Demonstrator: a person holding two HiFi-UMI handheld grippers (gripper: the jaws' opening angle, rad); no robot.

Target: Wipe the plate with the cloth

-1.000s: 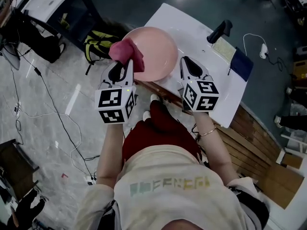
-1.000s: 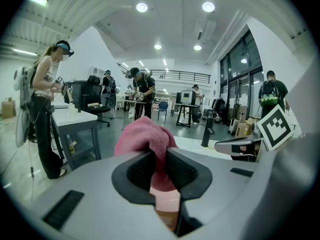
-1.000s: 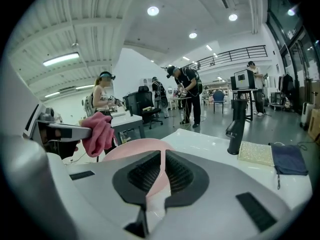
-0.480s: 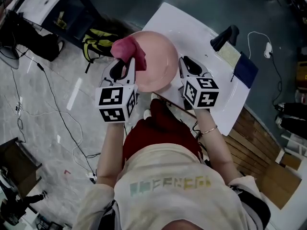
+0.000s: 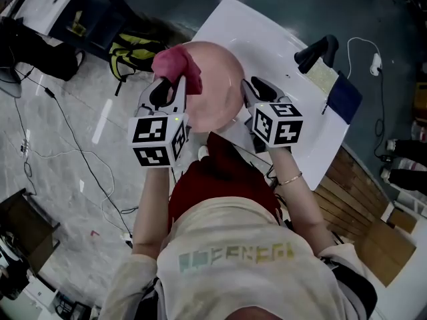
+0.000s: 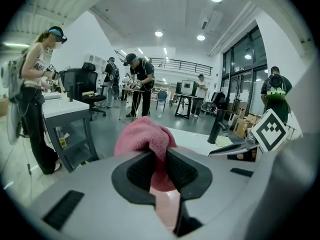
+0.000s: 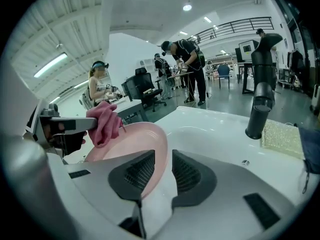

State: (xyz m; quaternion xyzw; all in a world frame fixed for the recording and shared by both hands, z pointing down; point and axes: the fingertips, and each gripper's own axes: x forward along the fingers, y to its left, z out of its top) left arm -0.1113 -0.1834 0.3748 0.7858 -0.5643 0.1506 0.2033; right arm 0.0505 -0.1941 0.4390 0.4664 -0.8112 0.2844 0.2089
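Observation:
A pink plate (image 5: 217, 89) is held up over the near end of the white sink counter (image 5: 267, 45). My right gripper (image 5: 244, 87) is shut on the plate's near right rim (image 7: 161, 149). My left gripper (image 5: 170, 85) is shut on a bunched pink cloth (image 5: 177, 67), which lies against the plate's left edge. In the left gripper view the cloth (image 6: 145, 139) bulges out above the jaws, with the plate (image 6: 167, 209) showing just below them. The right gripper view shows the cloth (image 7: 104, 121) hanging over the plate's far rim.
A black faucet (image 5: 317, 51) stands at the counter's far right, beside a yellow sponge (image 5: 323, 77) and a dark blue cloth (image 5: 343, 99). A yellow-and-black bag (image 5: 137, 51) lies on the floor at the left. Cables (image 5: 60, 139) cross the floor. Several people stand in the room behind.
Both grippers, the plate and the cloth have stayed together; the cloth has shifted slightly along the plate's left edge. The head view has drifted a little.

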